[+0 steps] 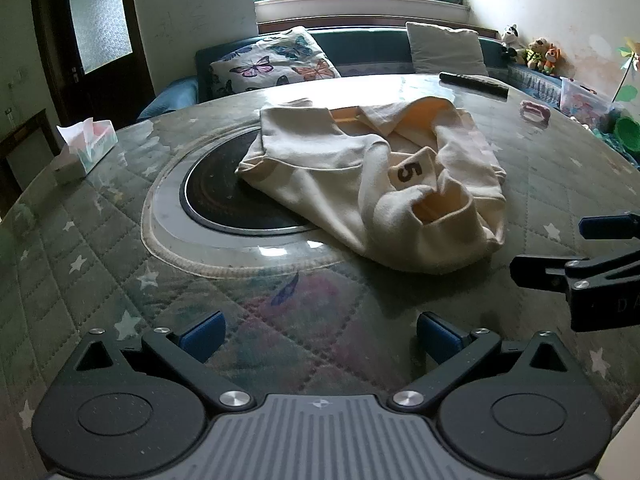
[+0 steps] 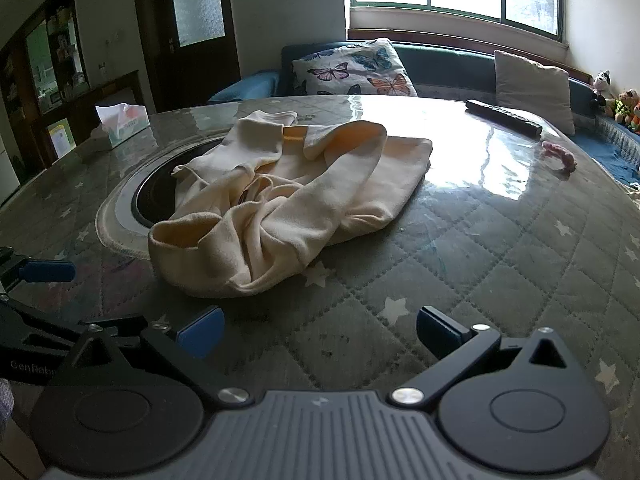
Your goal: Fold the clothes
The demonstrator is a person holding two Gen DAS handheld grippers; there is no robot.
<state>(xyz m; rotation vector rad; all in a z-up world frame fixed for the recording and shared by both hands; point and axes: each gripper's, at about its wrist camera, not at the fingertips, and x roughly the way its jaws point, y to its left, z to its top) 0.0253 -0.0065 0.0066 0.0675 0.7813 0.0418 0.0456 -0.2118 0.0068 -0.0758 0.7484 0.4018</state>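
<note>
A cream garment point(image 1: 372, 180) with a brown "5" on it lies crumpled on the round glass-topped table point(image 1: 120, 240), partly over the black centre disc point(image 1: 216, 196). It also shows in the right wrist view point(image 2: 288, 200). My left gripper point(image 1: 320, 336) is open and empty, above the table short of the garment's near edge. My right gripper point(image 2: 320, 332) is open and empty, also short of the garment. The right gripper shows at the right edge of the left wrist view point(image 1: 576, 248), and the left gripper at the left edge of the right wrist view point(image 2: 40, 280).
A tissue box point(image 1: 86, 146) stands at the table's left. A black remote point(image 1: 474, 83) and a pink hair tie point(image 1: 534, 111) lie at the far right. A sofa with a butterfly cushion point(image 1: 276, 62) is behind the table. A toy bin point(image 1: 580, 98) is at the right.
</note>
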